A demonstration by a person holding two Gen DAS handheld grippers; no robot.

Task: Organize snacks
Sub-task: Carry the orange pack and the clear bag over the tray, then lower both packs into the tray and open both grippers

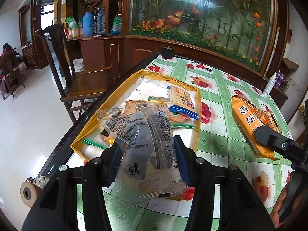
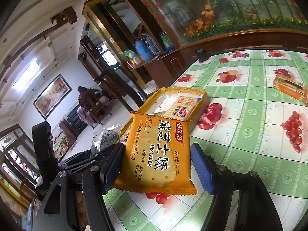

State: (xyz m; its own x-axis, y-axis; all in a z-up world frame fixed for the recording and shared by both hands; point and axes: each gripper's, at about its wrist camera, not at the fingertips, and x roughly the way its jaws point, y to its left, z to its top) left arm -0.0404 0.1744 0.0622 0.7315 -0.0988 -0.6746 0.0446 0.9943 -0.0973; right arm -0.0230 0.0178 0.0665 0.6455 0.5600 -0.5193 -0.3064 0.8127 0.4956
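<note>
Snacks: our left gripper [image 1: 148, 154] clamps clear packet [image 1: 142, 142]; we carry it toward 12 o'clock, release low over yellow tray [image 1: 198, 115]; right gripper [image 2: 156, 165] open around orange biscuit pack [image 2: 156, 154].

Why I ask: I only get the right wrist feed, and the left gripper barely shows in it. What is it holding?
Observer: The left gripper has its jaws shut on a clear snack packet with dark pieces inside.
Operator: Is it near the box?
Observer: Yes, it appears to be held over the near end of the yellow box.
Operator: Anything in there besides the one cracker pack I see?
Observer: Several more, including a blue-edged packet and a green-edged packet.
</note>
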